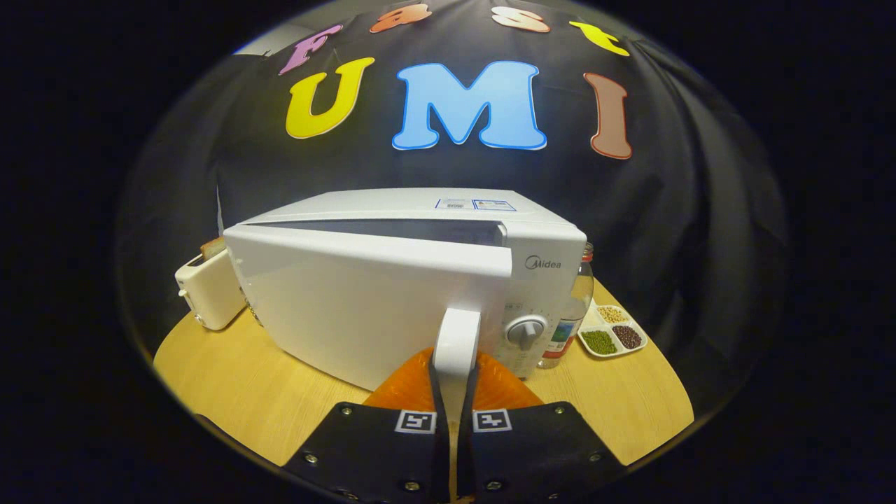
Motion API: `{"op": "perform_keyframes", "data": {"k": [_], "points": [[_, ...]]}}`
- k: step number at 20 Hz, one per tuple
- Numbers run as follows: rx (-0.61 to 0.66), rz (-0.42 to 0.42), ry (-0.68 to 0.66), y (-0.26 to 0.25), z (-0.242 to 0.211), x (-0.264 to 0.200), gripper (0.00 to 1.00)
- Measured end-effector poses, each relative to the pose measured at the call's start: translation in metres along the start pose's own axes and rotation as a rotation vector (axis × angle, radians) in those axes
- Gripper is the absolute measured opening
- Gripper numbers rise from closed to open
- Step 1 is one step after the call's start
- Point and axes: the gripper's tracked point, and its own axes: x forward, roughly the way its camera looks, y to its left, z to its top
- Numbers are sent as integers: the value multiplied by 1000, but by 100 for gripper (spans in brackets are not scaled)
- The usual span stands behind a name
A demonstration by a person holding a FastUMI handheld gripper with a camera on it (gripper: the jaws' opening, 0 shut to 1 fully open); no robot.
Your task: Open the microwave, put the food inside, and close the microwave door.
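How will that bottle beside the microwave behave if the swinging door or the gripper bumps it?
The bottle stands tall and narrow, so it likely tips easily. It looks clear, perhaps glass, so possibly breakable. The gripper is shut on the door handle.

"Midea" on the microwave (392,294) front; top stickers illegible

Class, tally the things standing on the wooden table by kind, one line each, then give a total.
Microwave, door ajar, its handle between the gripper's shut jaws: 1
Toaster: 1
Bottle: 1
Divided tray of beans: 1
Total: 4
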Motion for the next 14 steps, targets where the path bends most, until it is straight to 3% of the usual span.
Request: {"op": "perform_keyframes", "data": {"k": [10, 14], "points": [[26, -13, -19, 49, -32, -68, 6], [52, 12, -13, 70, -41, -89, 13]]}}
